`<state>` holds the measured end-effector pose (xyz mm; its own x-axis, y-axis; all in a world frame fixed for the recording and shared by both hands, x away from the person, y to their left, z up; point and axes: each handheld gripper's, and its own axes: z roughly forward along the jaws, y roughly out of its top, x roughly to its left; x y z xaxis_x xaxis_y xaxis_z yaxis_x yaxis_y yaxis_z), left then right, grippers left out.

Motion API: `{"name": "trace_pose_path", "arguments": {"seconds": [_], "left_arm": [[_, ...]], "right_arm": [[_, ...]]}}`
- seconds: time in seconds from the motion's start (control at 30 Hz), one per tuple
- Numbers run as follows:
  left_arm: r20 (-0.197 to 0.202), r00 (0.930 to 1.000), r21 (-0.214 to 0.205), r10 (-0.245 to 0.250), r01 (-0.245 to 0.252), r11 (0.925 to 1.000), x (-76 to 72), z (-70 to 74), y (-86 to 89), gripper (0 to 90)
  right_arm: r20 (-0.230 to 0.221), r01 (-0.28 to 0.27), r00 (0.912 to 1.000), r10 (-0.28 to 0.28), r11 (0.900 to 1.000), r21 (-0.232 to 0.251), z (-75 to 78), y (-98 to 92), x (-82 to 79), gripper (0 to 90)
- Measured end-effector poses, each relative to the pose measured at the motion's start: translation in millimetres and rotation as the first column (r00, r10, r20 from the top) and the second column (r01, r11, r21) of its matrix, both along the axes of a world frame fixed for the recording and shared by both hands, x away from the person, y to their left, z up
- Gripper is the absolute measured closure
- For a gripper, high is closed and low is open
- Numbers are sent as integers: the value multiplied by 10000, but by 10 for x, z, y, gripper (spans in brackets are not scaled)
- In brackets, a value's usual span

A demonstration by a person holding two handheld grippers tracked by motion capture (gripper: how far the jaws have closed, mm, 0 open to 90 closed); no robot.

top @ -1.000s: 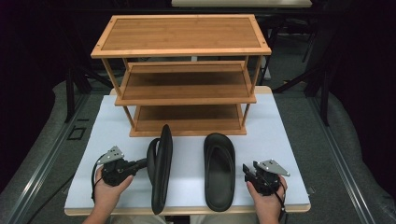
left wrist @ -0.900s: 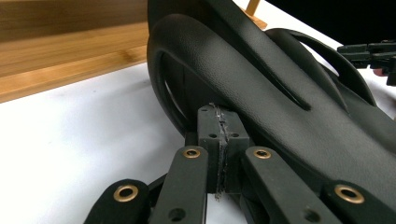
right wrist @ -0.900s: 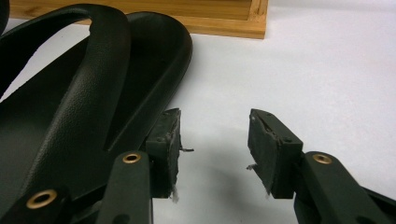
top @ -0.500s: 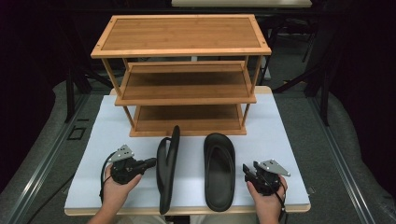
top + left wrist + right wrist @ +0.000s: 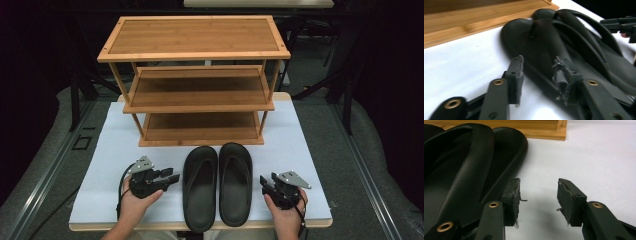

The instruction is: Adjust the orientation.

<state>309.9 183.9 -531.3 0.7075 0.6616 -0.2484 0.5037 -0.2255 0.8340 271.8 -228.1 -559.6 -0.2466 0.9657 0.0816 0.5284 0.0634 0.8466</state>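
While the person's left hand [image 5: 134, 196] comes in from the bottom edge of the high view with its forearm angled slightly inward, it holds the left hand-held gripper [image 5: 172, 177] low over the white counter [image 5: 105, 165], pointing rightward at the left sandal [image 5: 200, 187]. Its jaws stand apart with nothing between them; in the left gripper view the left hand-held gripper [image 5: 540, 77] has one pad over bare counter [image 5: 464, 62] and the other over the near edge of the left sandal [image 5: 541, 42], though contact cannot be judged. A black cable loops from this gripper down past the wrist.

Both black slide sandals lie flat, side by side and touching along their inner edges, toes toward the shoe rack [image 5: 195, 75], just in front of its bottom shelf. The three-tier bamboo rack stands at the far side of the counter with all its shelves bare.

To the right, the right sandal [image 5: 235, 182] lies just beside the right hand-held gripper [image 5: 263, 185], which the right hand [image 5: 286, 209] grips from below, wrist near the counter's front edge, pointing left toward it. In the right gripper view the right hand-held gripper [image 5: 538, 197] is spread wide and empty, one pad close beside the rim of the right sandal [image 5: 506, 152]. No readable writing or branding appears on the sandals, rack or grippers.
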Motion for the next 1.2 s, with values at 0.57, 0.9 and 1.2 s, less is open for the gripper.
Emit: {"name": "trace_pose_path", "arguments": {"seconds": [0.57,0.9,1.2], "left_arm": [[-464,9950,259,-882,894,9957,-11,-146,-374,451],[-684,9933,208,-932,948,9953,17,-194,-394,558],[-574,9951,293,-799,817,9962,23,-162,-277,640]], "right_arm": [[-1,0,10000,0,10000,48,-4,-10,-2,517],[9,-33,10000,33,10000,90,-12,-7,0,516],[-59,-113,9999,112,9999,-33,-21,-2,8,516]]}}
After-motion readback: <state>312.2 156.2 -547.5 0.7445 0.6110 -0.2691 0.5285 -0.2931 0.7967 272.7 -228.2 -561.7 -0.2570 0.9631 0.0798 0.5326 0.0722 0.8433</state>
